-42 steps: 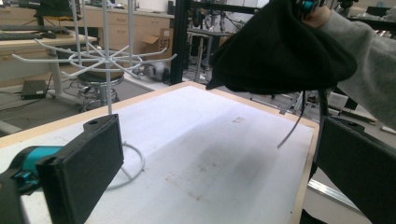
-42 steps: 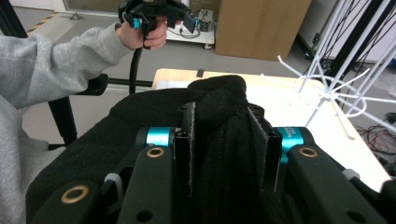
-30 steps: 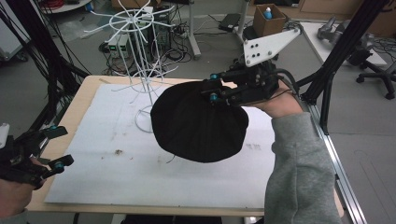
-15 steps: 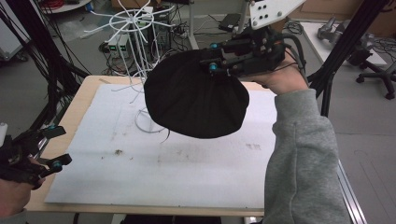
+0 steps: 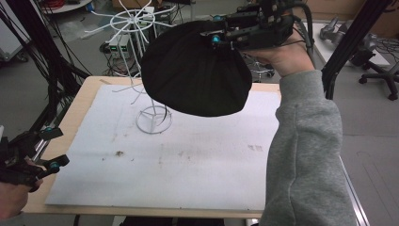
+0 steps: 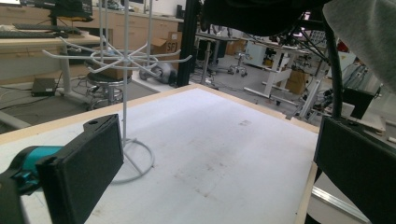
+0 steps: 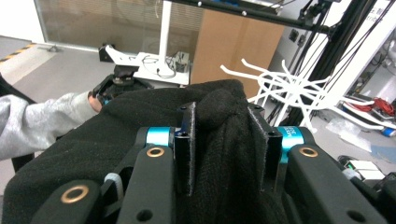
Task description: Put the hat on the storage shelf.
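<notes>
Right tool [image 5: 214, 35] lifted black hat [image 5: 197, 70] higher, clamped on it, beside white rack [image 5: 136, 28]; left tool [image 5: 49, 148] open.

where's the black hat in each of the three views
High view: black hat hangs upper centre, above the table.
Left gripper view: its underside sits at the top edge.
Right gripper view: centre, bunched in the tongs.
Shared landmark: white wire rack.

The hat [image 5: 195, 75] is matt black knitted cloth, soft and fuzzy. The rack [image 5: 141, 61] is thin white-coated wire, smooth. A stained, matt white sheet [image 5: 188, 160] covers the pale wooden counter [image 5: 77, 108]; the jaws carry rough black pads.
</notes>
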